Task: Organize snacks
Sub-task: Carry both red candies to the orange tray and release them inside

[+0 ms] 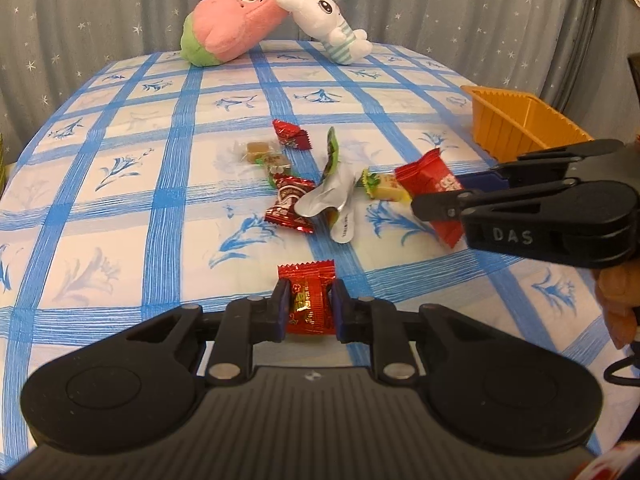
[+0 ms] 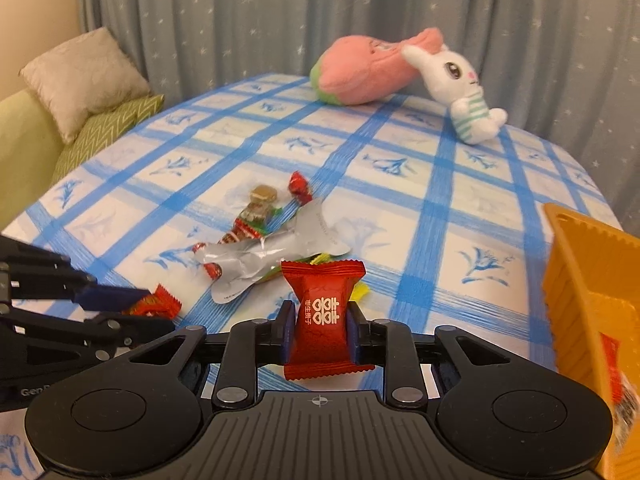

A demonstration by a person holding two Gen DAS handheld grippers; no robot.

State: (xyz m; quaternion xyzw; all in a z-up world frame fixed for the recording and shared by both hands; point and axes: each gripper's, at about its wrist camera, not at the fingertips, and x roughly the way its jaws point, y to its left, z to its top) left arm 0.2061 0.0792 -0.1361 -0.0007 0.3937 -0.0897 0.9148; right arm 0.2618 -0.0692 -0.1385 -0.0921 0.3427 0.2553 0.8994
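**Op:** Across the checked tablecloth (image 1: 160, 184) I see two plush toys at the far edge, a pink one (image 1: 240, 20) and a white rabbit (image 1: 332, 24). To my right sits the orange tray (image 1: 520, 120).

**Partner:** Anything in the tray yet?

**Op:** On the right camera something red shows inside the tray's near end; I judge it a sweet, but it's blurred. So I'd say the sorting is barely begun.

**Partner:** And the claws?

**Op:** My right gripper (image 2: 320, 320) is clamped on a red packet (image 2: 320, 316), held just beside the tray. My left gripper (image 1: 310, 308) is clamped on a smaller red sweet (image 1: 310, 300), well apart from the tray.

**Partner:** What's left?

**Op:** A loose pile mid-table: a torn silver wrapper (image 1: 332, 196), several red sweets, a yellow one (image 1: 386, 186), a clear-wrapped caramel (image 1: 256, 148).
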